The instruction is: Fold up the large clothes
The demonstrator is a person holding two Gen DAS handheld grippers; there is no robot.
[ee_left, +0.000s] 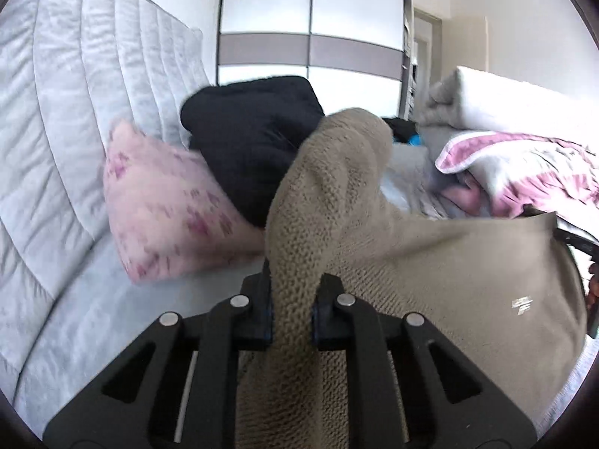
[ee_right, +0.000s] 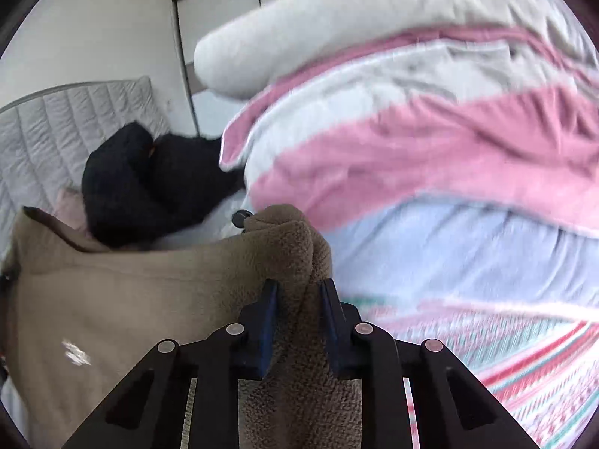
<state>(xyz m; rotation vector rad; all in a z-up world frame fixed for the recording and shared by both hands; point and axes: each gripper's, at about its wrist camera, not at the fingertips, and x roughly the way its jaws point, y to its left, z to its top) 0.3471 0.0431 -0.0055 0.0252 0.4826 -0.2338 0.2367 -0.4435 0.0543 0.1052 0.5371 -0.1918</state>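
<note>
A large tan fleece garment (ee_left: 430,269) with a small white logo is stretched between both grippers over a bed. In the left wrist view my left gripper (ee_left: 293,288) is shut on a bunched fold of the fleece, which bulges up past the fingertips. In the right wrist view my right gripper (ee_right: 297,292) is shut on another bunched edge of the same tan garment (ee_right: 123,299), and the cloth spreads away to the left. Both pairs of black fingers press the fabric from either side.
A black garment (ee_left: 254,142) lies on a pink pillow (ee_left: 168,209) against the quilted grey headboard (ee_left: 75,93). A pile of pink, white and grey bedding (ee_right: 411,131) rises on the right. A sliding-door wardrobe (ee_left: 310,37) stands behind the bed.
</note>
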